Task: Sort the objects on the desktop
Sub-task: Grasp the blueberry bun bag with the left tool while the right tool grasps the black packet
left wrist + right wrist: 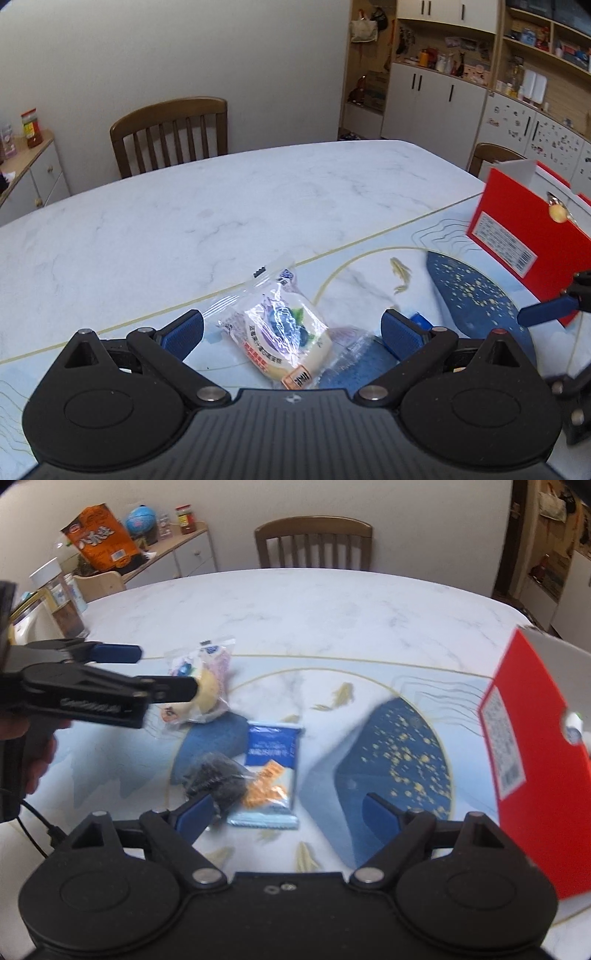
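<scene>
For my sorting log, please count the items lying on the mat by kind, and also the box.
Clear-wrapped bread packets: 1
Blue flat packets: 1
Dark snack packets with orange print: 1
Red boxes: 1
Total: 4

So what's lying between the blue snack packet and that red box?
Nothing solid: in the right wrist view, only the printed table mat shows between the blue packet and the red box, which stands clear of the packet.
</scene>
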